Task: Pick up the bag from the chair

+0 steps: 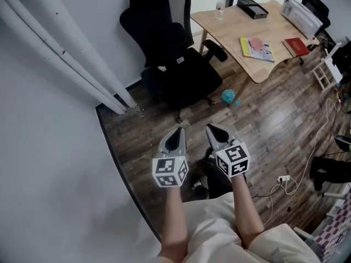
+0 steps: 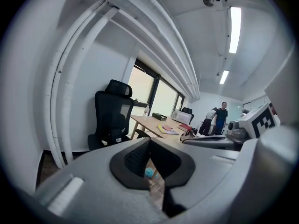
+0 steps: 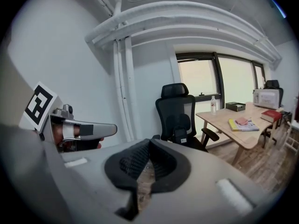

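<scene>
A black bag (image 1: 176, 66) with a small white tag rests on the seat of a black office chair (image 1: 164, 32) against the wall. The left gripper view shows the bag (image 2: 115, 125) on the chair (image 2: 112, 113) ahead to the left; in the right gripper view the bag (image 3: 180, 125) lies against the chair (image 3: 176, 108) ahead. My left gripper (image 1: 177, 133) and right gripper (image 1: 214, 130) are held side by side over the wood floor, well short of the chair. Both are shut with nothing between the jaws (image 2: 149, 143) (image 3: 149, 144).
A wooden desk (image 1: 236, 34) right of the chair carries a bottle (image 1: 220, 8), a black box (image 1: 252, 8), books (image 1: 256, 48) and a printer (image 1: 300, 15). A teal object (image 1: 228, 96) lies by its leg. White pipes (image 1: 60, 53) run down the wall. Two people (image 2: 216, 118) stand far off.
</scene>
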Available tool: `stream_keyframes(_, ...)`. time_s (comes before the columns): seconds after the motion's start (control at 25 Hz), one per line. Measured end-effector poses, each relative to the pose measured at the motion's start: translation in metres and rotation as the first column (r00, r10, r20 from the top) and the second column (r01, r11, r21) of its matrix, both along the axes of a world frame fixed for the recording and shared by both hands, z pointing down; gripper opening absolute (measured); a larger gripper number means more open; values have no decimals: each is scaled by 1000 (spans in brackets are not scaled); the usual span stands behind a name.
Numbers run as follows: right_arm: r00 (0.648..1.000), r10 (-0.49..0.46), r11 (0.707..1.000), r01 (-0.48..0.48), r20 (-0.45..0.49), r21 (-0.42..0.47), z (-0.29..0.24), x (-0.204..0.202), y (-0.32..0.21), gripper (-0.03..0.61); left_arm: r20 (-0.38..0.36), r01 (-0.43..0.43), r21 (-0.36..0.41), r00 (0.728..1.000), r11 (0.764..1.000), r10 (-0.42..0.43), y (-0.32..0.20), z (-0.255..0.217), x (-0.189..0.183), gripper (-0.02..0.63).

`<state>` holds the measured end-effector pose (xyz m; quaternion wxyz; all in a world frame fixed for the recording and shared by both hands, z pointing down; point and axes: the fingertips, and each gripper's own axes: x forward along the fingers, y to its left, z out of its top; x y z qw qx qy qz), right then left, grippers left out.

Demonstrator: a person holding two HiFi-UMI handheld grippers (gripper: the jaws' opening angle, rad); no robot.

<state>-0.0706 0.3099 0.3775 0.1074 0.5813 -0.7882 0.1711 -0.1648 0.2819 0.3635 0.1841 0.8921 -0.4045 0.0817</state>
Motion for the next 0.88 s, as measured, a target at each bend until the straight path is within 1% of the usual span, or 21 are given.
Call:
stream_keyframes(0.12, 1000, 2, 1000, -2, -5, -8, 8, 5, -20, 0, 30, 6, -12, 1000, 1000, -6, -20, 11, 1, 6)
stream_keyframes(0.28, 1000, 21, 1000, -21, 17, -15, 17, 25, -54, 0, 53, 16, -15, 998, 1000, -15, -51, 18, 8, 6)
stream_keyframes(0.48, 997, 50, 999, -49, 55, -18, 23, 56, -111, 0, 78, 40, -19, 996, 999, -38, -105, 23, 16, 6)
stream_keyframes(0.6, 996, 52, 998, -50, 69, -31, 33, 73, -149, 0, 87, 68, -31, 994, 997, -65, -141, 32, 24, 6)
stream_keyframes(0.68, 993, 53, 998, -49, 103, -50, 40, 86, -175, 0, 98, 85, -45, 992, 995, -80, -166, 42, 32, 6)
stream_keyframes(0.8, 976, 59, 996, -44, 211, -73, 47, 103, -211, 0, 118, 110, -73, 988, 991, -101, -199, 55, 41, 6)
stream_keyframes(0.88, 973, 44, 997, -28, 225, -72, 49, 113, -241, 0, 129, 133, -84, 984, 988, -121, -225, 63, 43, 6)
